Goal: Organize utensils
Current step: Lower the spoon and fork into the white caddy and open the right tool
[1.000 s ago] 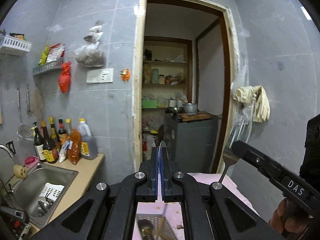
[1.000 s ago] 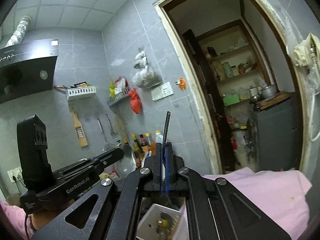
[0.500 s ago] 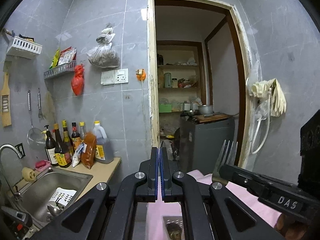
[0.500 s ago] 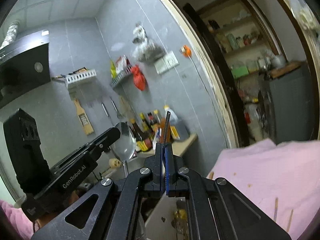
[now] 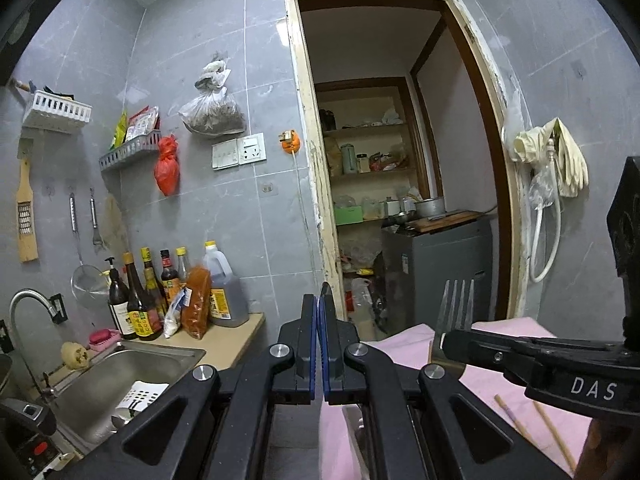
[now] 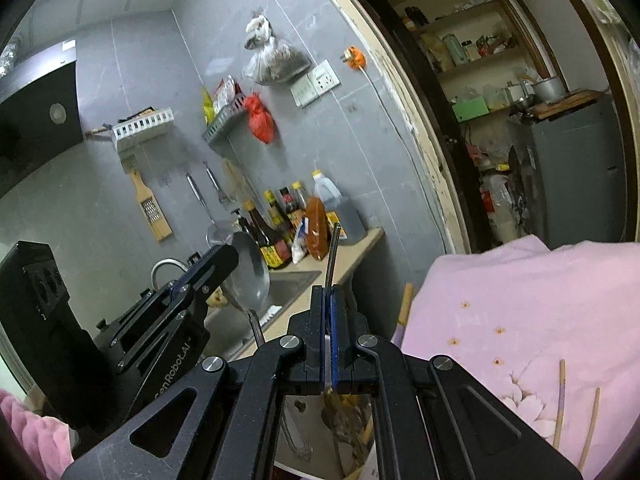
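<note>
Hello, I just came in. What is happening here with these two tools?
A person holds a gripper in each hand and is sorting utensils in a small kitchen. The left gripper is shut on a spoon, held up in the air. The right gripper is shut on a fork, tines pointing up. Both are lifted above a table with a pink cloth, where some chopsticks lie. The sink is on the left. Neither utensil is put down yet.
</note>
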`<state>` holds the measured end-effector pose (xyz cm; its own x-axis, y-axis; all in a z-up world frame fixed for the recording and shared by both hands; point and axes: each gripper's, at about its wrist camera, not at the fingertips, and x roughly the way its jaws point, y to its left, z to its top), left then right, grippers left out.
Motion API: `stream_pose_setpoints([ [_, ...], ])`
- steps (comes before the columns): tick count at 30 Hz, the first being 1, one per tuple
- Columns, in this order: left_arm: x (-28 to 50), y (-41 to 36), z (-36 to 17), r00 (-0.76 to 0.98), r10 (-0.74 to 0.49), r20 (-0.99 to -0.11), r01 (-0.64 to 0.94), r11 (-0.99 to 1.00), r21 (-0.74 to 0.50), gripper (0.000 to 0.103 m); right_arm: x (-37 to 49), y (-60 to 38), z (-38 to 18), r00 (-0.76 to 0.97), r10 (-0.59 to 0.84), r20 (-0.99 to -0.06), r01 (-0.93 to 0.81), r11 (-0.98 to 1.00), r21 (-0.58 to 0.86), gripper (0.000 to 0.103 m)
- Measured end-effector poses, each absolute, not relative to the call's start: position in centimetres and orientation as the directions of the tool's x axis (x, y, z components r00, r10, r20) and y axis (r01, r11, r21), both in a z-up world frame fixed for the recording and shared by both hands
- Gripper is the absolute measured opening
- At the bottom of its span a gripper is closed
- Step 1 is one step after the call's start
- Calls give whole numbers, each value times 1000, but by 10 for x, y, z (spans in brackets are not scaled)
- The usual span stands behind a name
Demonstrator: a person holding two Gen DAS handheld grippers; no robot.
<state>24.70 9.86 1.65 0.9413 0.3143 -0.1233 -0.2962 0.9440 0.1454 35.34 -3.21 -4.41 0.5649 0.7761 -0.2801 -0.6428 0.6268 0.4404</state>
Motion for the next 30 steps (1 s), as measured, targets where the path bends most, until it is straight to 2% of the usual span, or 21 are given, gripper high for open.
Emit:
stream_pose_setpoints([
  [6, 251, 101, 1, 930, 313, -191, -289, 946, 145, 3, 352, -28, -52, 554, 771, -315, -644, 636, 426, 2],
  [16, 251, 118, -12, 922, 199, -333, -206, 978, 14, 4, 352, -27, -62, 530, 765, -365, -640, 644, 420, 3],
  [28, 245, 123, -16, 907, 136, -398, -187, 978, -93, 5, 349, -31, -65, 517, 761, -392, -635, 648, 420, 4],
  [30, 243, 124, -15, 907, 134, -400, -192, 975, -108, 6, 347, -33, -63, 521, 764, -380, -639, 645, 419, 11],
])
